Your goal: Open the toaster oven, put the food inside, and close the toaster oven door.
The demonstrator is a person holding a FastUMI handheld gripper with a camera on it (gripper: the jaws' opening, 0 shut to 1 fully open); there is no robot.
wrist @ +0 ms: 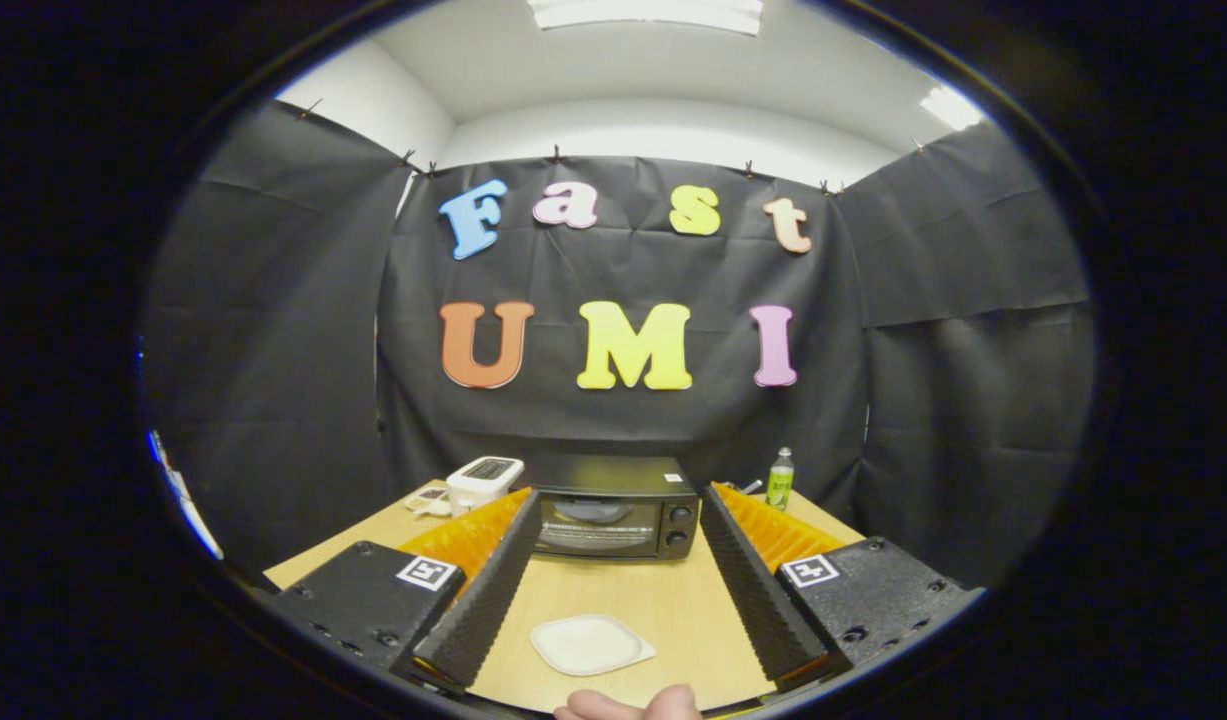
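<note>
I am holding my gripper (613, 575) released and empty above the bench (663, 600), its fingers flanking a white plate (591, 643), with the closed black toaster oven (613, 507) sitting beyond them.

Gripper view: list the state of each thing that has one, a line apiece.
Black toaster oven: door shut, upright at the table's far end.
White square plate: flat on the wooden table, between the fingers, nothing visible on it.
Green bottle: upright, capped.
White toaster: upright.
Tool: open, holding nothing.
</note>
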